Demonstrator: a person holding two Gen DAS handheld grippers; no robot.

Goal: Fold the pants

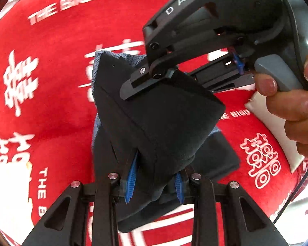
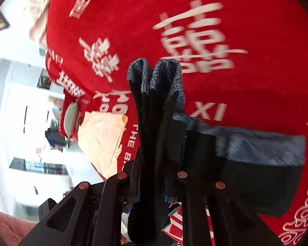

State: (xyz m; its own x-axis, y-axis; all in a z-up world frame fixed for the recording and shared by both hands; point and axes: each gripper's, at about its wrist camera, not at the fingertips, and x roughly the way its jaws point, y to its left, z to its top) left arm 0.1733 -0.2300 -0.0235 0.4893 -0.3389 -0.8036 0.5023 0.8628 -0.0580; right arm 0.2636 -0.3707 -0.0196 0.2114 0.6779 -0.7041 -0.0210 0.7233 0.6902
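Left wrist view: the left gripper (image 1: pixel 154 186) has its jaws clamped on the dark pants (image 1: pixel 164 119), and the right gripper (image 1: pixel 133 86) pinches them too. The pants hang bunched in several layers above the red blanket (image 1: pixel 51 61), so folding looks well along; laying them down flat remains.

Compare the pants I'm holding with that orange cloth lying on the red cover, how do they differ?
The pants are dark, black with a grey-blue knit lining; the orange cloth is a pale peach. The pants are lifted off the red cover, clamped in the right gripper and the left gripper; the orange cloth is not gripped and lies on the cover near its edge. The pants are bunched in thick folds; the cloth lies flatter. Both are soft fabric.
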